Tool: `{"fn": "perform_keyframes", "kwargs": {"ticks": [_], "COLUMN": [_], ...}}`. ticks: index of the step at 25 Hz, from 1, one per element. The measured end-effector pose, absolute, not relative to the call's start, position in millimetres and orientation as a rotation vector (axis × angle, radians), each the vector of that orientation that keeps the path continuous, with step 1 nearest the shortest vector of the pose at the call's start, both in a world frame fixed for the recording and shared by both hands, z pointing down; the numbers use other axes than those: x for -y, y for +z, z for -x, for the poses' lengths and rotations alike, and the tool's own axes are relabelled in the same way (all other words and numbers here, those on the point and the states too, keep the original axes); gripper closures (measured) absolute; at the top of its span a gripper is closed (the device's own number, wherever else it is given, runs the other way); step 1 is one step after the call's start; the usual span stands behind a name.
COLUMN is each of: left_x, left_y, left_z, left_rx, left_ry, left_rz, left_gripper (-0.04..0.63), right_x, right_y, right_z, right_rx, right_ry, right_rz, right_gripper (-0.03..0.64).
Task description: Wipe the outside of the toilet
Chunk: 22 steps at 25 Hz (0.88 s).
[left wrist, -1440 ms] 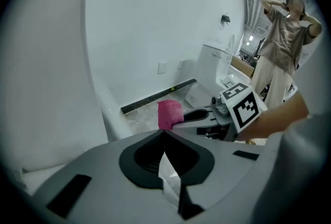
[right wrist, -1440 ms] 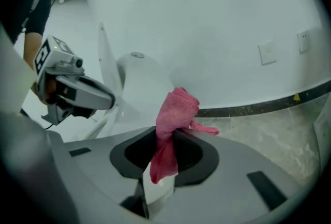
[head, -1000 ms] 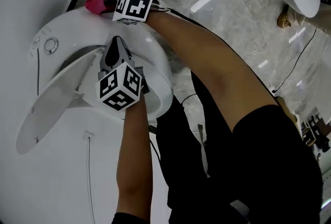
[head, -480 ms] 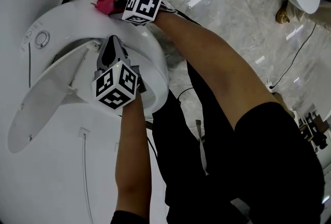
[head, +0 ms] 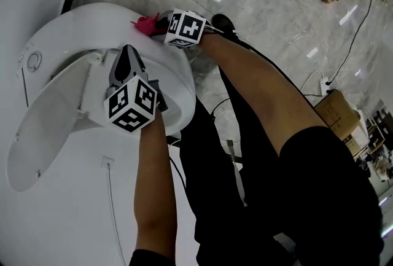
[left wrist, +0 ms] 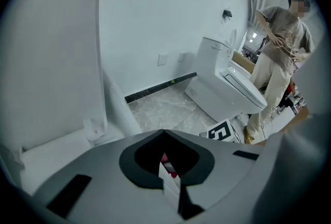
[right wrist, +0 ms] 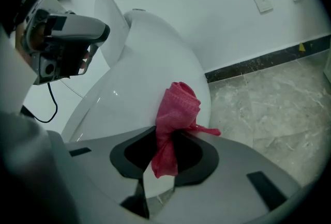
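Observation:
The white toilet (head: 179, 83) fills the left of the head view, its lid (head: 37, 129) raised. My right gripper (head: 158, 23) is shut on a pink cloth (head: 146, 24) and presses it against the toilet's outer side. In the right gripper view the cloth (right wrist: 177, 106) bunches out of the gripper (right wrist: 164, 137) onto the curved white shell (right wrist: 150, 57). My left gripper (head: 124, 53) hangs over the rim near the seat hinge. Its jaws meet at the tips in the left gripper view (left wrist: 164, 134), and nothing shows as gripped.
A flush button (head: 34, 61) sits on the toilet's top. The white wall runs close on the left. A second toilet (left wrist: 232, 83) and a standing person (left wrist: 282, 52) are across the marble floor. A cable (head: 350, 68) and a cardboard box (head: 334, 114) lie to the right.
My right gripper has slid the pink cloth along the toilet's outer side, away from the wall. The left gripper has stayed over the rim.

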State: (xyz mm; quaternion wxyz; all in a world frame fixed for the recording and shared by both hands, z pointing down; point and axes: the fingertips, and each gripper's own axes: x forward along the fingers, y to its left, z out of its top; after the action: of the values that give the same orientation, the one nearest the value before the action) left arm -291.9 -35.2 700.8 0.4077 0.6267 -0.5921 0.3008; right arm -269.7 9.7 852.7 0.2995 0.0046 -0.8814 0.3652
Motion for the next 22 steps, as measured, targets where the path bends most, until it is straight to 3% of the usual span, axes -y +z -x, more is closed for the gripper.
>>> {"fn": "perform_keyframes", "kwargs": {"ticks": [22], "left_x": [-8], "left_y": [711], "left_z": [267], "left_rx": [1.369], "left_ry": [0.837], "left_rz": [-1.670], "left_gripper": [0.580], "right_x": [-167], "right_y": [875], "right_z": [190], "right_rx": [2.145], "right_ry": [1.147], "right_rz": [0.028], "right_gripper": [0.512]}}
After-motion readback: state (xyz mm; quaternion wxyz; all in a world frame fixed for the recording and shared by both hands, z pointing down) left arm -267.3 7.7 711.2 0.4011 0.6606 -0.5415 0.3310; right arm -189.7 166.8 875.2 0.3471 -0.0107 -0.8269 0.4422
